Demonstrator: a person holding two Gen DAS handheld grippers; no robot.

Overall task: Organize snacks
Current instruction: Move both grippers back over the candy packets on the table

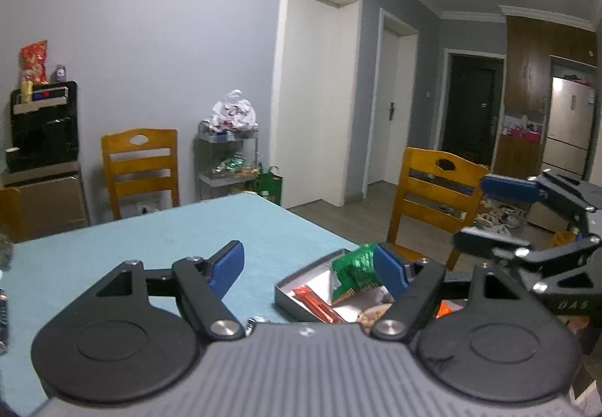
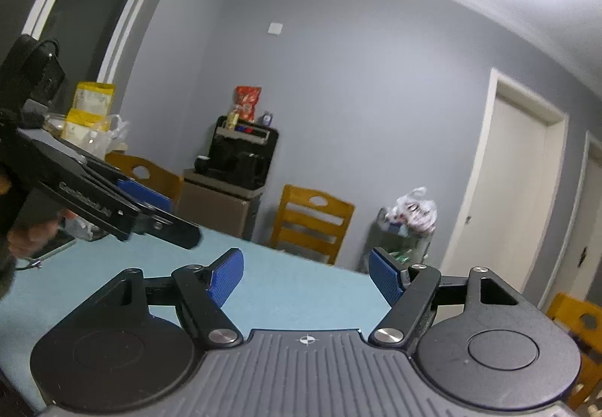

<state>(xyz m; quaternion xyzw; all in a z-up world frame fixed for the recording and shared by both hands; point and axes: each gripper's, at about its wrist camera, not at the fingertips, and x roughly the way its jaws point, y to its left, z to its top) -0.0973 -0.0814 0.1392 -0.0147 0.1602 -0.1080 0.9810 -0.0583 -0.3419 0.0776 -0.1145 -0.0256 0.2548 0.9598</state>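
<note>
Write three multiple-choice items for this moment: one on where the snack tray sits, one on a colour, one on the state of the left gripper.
1. Where is the tray?
A. on the table near its edge
B. on a chair
C. on the floor

2. What colour is the upright packet in the tray?
A. purple
B. green
C. white

3. The left gripper is:
A. shut on a packet
B. open, holding nothing
C. out of view

Answers: 1 A, the tray rests on the blue table. 2 B, its wrapper is green. 3 B, the pads stand wide apart.

Matt blue table (image 1: 113, 247); glossy green packet (image 1: 355, 266); grey metal tray (image 1: 301, 276); wooden chair (image 1: 432, 187).
</note>
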